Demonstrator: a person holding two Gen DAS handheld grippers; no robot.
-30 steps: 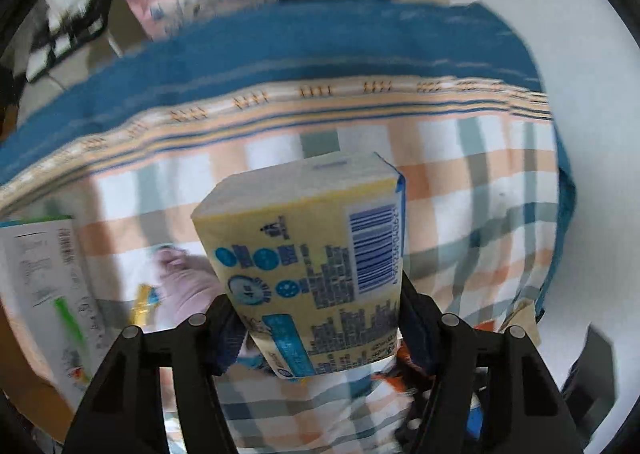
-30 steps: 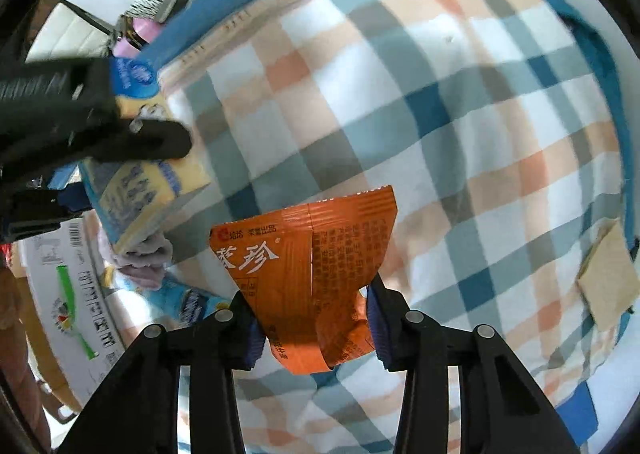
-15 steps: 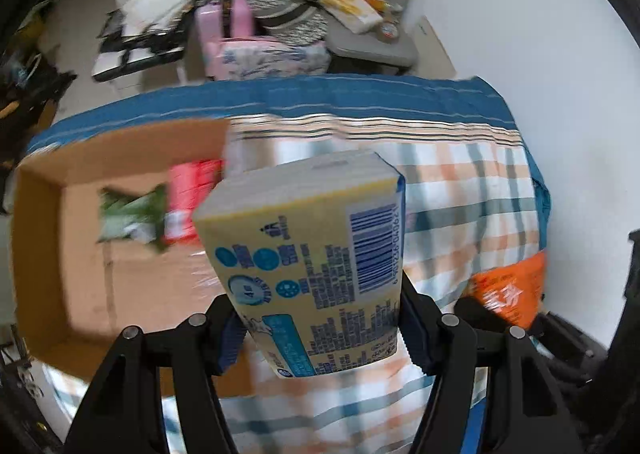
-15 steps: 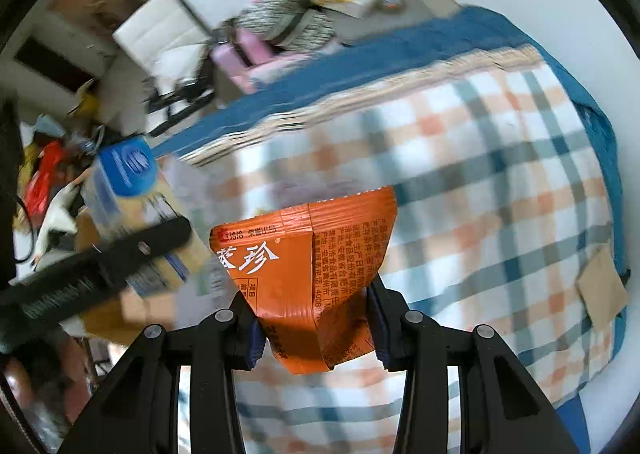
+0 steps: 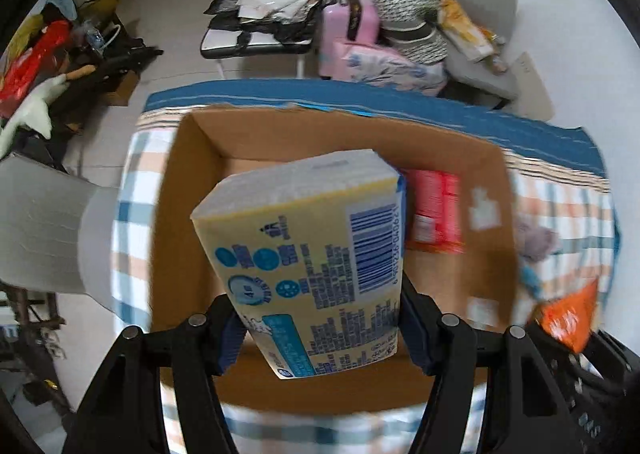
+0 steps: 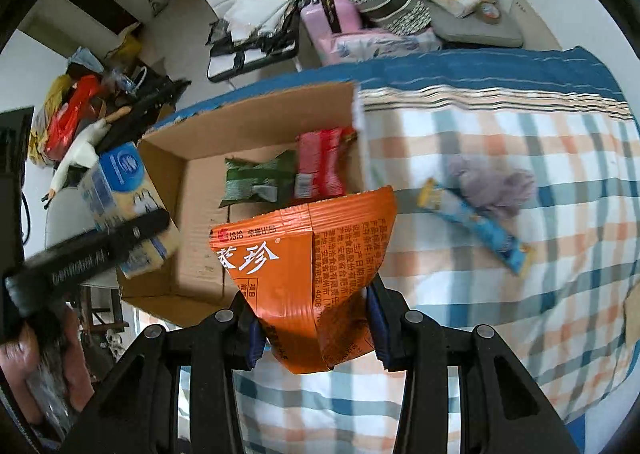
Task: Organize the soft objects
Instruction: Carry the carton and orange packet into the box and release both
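Note:
My left gripper (image 5: pixel 320 338) is shut on a yellow tissue pack (image 5: pixel 308 254) and holds it above an open cardboard box (image 5: pixel 184 213) on the plaid bed. The pack also shows in the right wrist view (image 6: pixel 120 205). A red packet (image 5: pixel 436 209) lies in the box; the right wrist view shows the box (image 6: pixel 200 246) with that red packet (image 6: pixel 320 165) and a green packet (image 6: pixel 256 181). My right gripper (image 6: pixel 316 338) is shut on an orange snack bag (image 6: pixel 308 274), held just right of the box.
A purple soft object (image 6: pixel 492 185) and a blue wrapper (image 6: pixel 476 230) lie on the plaid bedspread (image 6: pixel 520 294) right of the box. Beyond the bed stand chairs, a pink suitcase (image 5: pixel 352 25) and clutter on the floor.
Both grippers have swung left from over the bedspread to the cardboard box, each still holding its item. The left one now hangs over the box's inside.

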